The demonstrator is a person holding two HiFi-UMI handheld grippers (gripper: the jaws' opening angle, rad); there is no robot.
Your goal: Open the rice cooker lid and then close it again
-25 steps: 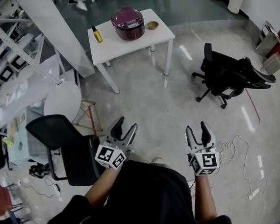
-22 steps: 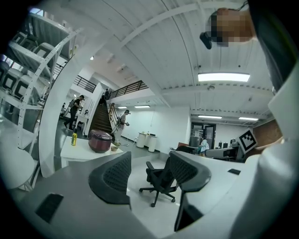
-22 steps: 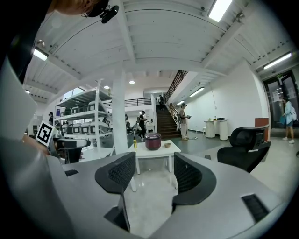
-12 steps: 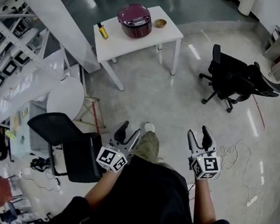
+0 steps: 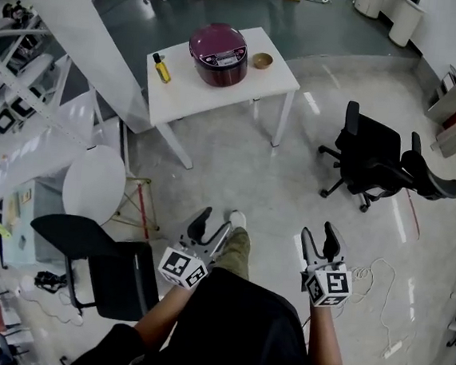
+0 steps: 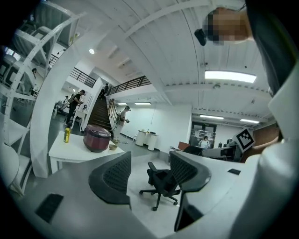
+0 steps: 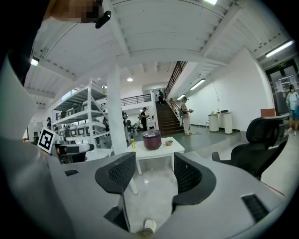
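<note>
A maroon rice cooker (image 5: 219, 53) with its lid down stands on a white table (image 5: 189, 86) far ahead of me across the floor. It also shows small in the left gripper view, rice cooker (image 6: 96, 138), and in the right gripper view, rice cooker (image 7: 152, 139). My left gripper (image 5: 210, 224) and right gripper (image 5: 321, 236) are held low in front of my body, both open with nothing between their jaws, well short of the table.
On the table a yellow bottle (image 5: 160, 68) stands left of the cooker and a small bowl (image 5: 262, 61) right of it. A black office chair (image 5: 374, 164) stands at the right, another black chair (image 5: 96, 261) and a round white table (image 5: 94, 182) at my left. White shelving (image 5: 13, 77) lines the left side.
The table and cooker have come nearer in the head view and the chairs have shifted as I walk forward. Both grippers stay open, held in front of me.
</note>
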